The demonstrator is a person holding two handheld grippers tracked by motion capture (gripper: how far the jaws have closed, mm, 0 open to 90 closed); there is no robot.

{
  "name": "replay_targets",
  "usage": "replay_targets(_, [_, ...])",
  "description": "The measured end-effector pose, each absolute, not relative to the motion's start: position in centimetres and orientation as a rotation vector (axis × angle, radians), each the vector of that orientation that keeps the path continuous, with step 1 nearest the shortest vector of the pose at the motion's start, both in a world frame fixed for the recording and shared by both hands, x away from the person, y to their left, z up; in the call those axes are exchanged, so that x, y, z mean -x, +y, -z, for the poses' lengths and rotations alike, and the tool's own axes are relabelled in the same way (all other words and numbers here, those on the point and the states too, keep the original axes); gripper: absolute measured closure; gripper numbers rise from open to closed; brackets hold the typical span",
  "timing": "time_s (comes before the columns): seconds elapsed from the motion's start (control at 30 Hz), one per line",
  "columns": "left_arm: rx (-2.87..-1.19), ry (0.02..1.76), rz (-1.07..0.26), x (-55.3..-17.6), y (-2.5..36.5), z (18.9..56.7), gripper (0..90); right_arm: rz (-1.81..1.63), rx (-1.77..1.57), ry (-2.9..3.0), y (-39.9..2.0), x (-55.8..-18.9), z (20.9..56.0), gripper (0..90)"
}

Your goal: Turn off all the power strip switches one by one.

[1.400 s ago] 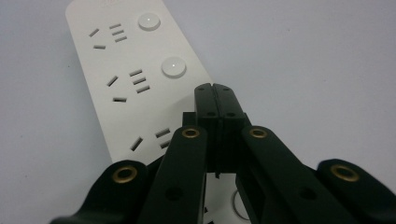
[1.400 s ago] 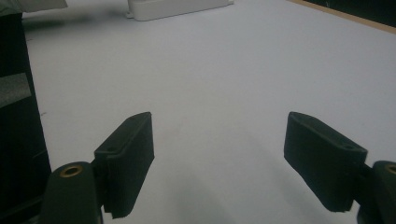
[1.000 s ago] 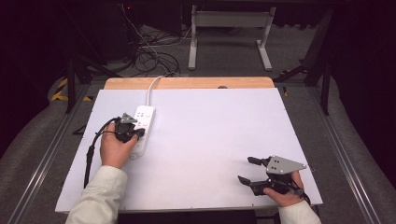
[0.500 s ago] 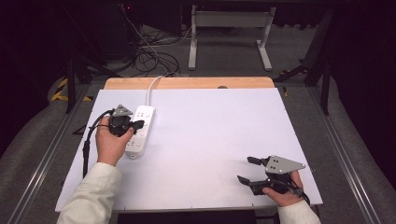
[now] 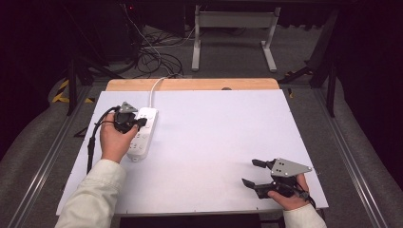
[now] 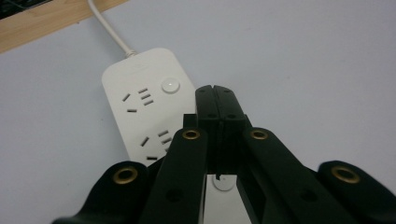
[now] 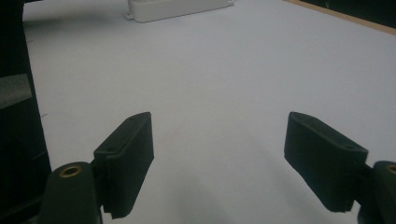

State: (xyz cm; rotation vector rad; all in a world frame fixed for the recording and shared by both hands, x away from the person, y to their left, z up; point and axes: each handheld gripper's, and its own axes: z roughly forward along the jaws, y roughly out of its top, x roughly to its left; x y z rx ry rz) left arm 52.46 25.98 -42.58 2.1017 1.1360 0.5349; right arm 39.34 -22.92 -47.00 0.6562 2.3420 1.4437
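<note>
Table, white-topped with a wooden strip along its far edge, carries a white power strip at about ten o'clock, its cord trailing off toward twelve. The strip lies flat, sockets up, with a round switch button near the cord end. The left claw hangs over the strip, jaws pressed fully together with nothing between them, tips pointing toward the button in the left gripper view. The right claw rests at about five o'clock, well apart from the strip, jaws spread wide and empty above bare tabletop.

The work in hand looks like pressing the switch with the closed tips. Done well, that likely means lining the joined tips squarely over the button, coming straight down, and pressing gently so the light strip does not skid or tip.
</note>
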Motion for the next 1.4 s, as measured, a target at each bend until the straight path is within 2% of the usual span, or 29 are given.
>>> replay_targets(0.23, [-2.106, 1.174, -0.510, -53.7, 25.9, 43.4, 90.0, -1.440, -0.660, 2.344, -23.0, -39.4, 47.0, 24.7])
replay_targets(0.4, [-2.061, 1.182, -0.427, -54.4, 26.5, 44.5, 90.0, -1.445, -0.659, 2.344, -23.0, -39.4, 47.0, 24.6])
replay_targets(1.4, [-2.099, 1.180, -0.468, -54.5, 26.2, 45.9, 90.0, -1.440, -0.656, 2.346, -23.0, -39.3, 47.0, 24.5])
